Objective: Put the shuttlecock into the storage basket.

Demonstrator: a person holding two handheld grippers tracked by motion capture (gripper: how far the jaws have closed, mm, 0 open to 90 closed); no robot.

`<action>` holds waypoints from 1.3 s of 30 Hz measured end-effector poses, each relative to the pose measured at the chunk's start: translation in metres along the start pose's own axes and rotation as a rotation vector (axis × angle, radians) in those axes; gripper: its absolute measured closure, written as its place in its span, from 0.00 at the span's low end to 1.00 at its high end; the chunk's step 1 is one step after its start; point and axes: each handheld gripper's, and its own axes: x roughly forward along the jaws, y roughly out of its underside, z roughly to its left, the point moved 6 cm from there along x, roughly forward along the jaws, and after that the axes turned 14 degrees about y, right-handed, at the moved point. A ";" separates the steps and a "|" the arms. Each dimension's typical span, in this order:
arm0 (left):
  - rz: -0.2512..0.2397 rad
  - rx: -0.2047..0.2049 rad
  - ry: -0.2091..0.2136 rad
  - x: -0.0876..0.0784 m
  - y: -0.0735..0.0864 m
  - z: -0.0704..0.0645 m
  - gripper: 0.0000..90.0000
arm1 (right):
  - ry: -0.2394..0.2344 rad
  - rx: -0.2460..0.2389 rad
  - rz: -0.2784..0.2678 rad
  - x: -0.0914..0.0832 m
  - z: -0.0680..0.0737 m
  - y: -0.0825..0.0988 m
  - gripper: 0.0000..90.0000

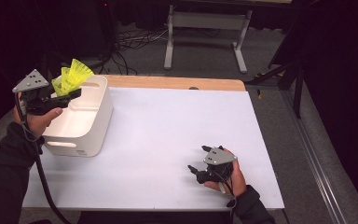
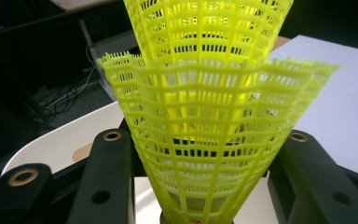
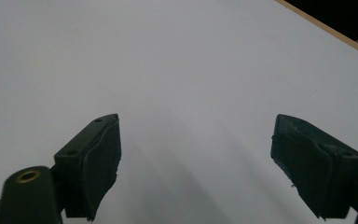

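Left hand-held gripper (image 1: 67,94) of mine is clamped on two nested yellow shuttlecocks (image 1: 72,76), skirts flaring up and away from me, held right over the white bin (image 1: 91,128). Right hand-held gripper (image 1: 200,161), jaws apart, rests on the bench (image 1: 177,121), well apart.

The left tongs (image 1: 72,93) are raised at the far left, gripped by the left hand (image 1: 39,119), their jaws closed on something held between them. The right tongs (image 1: 199,161) sit low near the front right, held by the right hand (image 1: 230,175), jaws spread wide apart and holding nothing.
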 end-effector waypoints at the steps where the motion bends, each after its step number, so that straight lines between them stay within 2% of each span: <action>1: 0.013 -0.008 0.009 0.002 0.001 0.002 0.63 | -0.004 0.001 0.002 0.001 0.000 0.001 0.19; 6: 0.062 -0.030 0.027 0.008 0.006 0.009 0.64 | -0.011 -0.002 0.013 0.003 0.000 0.002 0.19; 8: 0.102 -0.041 0.037 0.014 0.009 0.012 0.64 | -0.018 0.001 0.017 0.004 0.001 0.002 0.19; 9: 0.102 -0.041 0.037 0.014 0.009 0.012 0.64 | -0.018 0.001 0.017 0.004 0.001 0.002 0.19; 10: 0.129 -0.044 0.037 0.016 0.010 0.014 0.64 | -0.019 -0.002 0.020 0.005 0.000 0.003 0.19; 13: 0.165 -0.072 0.040 0.022 0.014 0.020 0.64 | -0.022 -0.001 0.026 0.007 0.000 0.003 0.19; 14: 0.186 -0.069 0.030 0.024 0.015 0.022 0.64 | -0.022 -0.001 0.026 0.007 0.000 0.003 0.19; 19: 0.254 -0.085 0.049 0.036 0.024 0.028 0.64 | -0.026 -0.001 0.032 0.008 0.000 0.004 0.19; 24: 0.309 -0.085 0.034 0.044 0.029 0.032 0.64 | -0.027 -0.005 0.031 0.008 -0.001 0.004 0.19; 26: 0.323 -0.096 0.027 0.046 0.031 0.033 0.64 | -0.026 -0.007 0.027 0.007 -0.001 0.004 0.19; 27: 0.334 -0.114 0.023 0.047 0.033 0.036 0.65 | -0.026 -0.005 0.026 0.007 -0.001 0.003 0.19; 29: 0.335 -0.118 0.014 0.047 0.033 0.037 0.65 | -0.026 -0.006 0.026 0.007 -0.002 0.003 0.19; 30: 0.355 -0.129 0.005 0.048 0.036 0.039 0.65 | -0.030 -0.007 0.027 0.008 -0.001 0.003 0.19; 33: 0.368 -0.136 0.016 0.050 0.037 0.040 0.65 | -0.033 -0.013 0.027 0.007 0.000 0.003 0.19; 36: 0.413 -0.161 -0.002 0.055 0.044 0.045 0.64 | -0.033 -0.013 0.027 0.007 0.000 0.003 0.19; 37: 0.443 -0.165 -0.001 0.058 0.046 0.045 0.64 | -0.033 -0.012 0.026 0.007 0.000 0.003 0.19; 39: 0.459 -0.164 0.001 0.060 0.048 0.044 0.64 | -0.035 -0.012 0.027 0.006 0.000 0.003 0.19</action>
